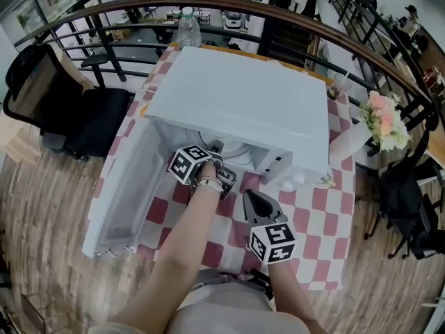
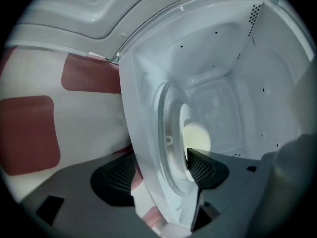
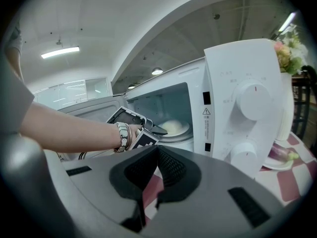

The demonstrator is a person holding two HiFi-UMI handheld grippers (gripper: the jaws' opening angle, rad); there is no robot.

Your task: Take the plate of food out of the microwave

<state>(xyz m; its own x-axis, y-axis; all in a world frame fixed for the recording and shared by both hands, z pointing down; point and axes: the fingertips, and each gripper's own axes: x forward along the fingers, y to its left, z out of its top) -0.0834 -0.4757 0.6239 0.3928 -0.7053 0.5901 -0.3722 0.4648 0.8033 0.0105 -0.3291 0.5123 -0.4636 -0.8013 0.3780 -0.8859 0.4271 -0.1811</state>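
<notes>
Red-and-white checked cloth covers the table (image 1: pixel 313 214) on a railed landing, and on it a white microwave (image 1: pixel 236 103) stands with its door (image 1: pixel 128 186) swung open to the left. The plate (image 2: pixel 184 128) with a pale mound of food (image 2: pixel 198 138) sits on the glass turntable (image 2: pixel 166 133) inside the oven, not yet lifted. The left gripper (image 2: pixel 161 171) is at the oven's mouth with its claw spread wide. One jaw reaches in over the plate's near edge, and the other lies low and outside, partly hidden behind the oven's white front sill. The claw therefore straddles the sill, the turntable rim and the plate rim together, and it grips nothing so far. The right gripper (image 3: pixel 157 155) hangs back in front of the microwave, its claw pinched together and empty. The main risk, as I judge it, is closing from this stance. The lower jaw could catch the sill or the turntable instead of the plate's underside, so the plate would be pinned rather than held. Even with a clean bite, a grip on one edge lets the far side sag, and the food could slide off as the plate crosses the sill. Support from the other gripper is not at hand.
</notes>
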